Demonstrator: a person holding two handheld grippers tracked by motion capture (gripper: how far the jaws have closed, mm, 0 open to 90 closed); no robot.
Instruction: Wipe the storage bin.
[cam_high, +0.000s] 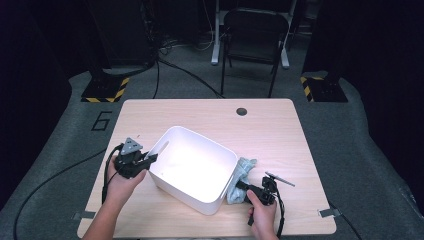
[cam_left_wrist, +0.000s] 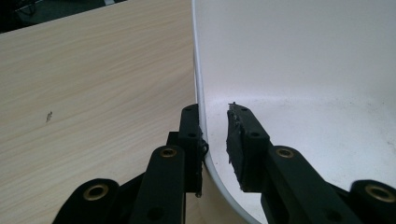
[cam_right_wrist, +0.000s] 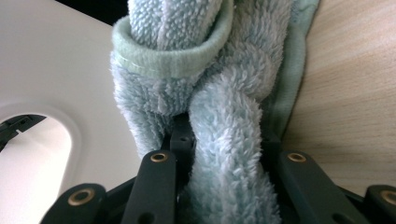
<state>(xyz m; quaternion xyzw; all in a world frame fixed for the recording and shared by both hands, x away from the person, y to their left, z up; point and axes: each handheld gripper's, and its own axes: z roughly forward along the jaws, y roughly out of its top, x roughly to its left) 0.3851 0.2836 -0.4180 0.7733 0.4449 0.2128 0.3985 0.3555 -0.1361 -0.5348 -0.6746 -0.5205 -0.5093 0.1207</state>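
Keep right gripper (cam_high: 242, 188) squeezed on fluffy towel (cam_high: 241, 175) near table's (cam_high: 210, 112) front edge; lift over white tub (cam_high: 223, 176). Left gripper (cam_high: 151, 158) straddling tub wall, not pinching.

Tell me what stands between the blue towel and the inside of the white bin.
The bin's own side wall: the towel lies on the table against its outside, gripped by the right claw. Above the rim, nothing visible blocks the way in. The left claw straddles the opposite rim, away from that path.

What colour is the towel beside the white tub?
Light blue; the towel shows best in the right gripper view.
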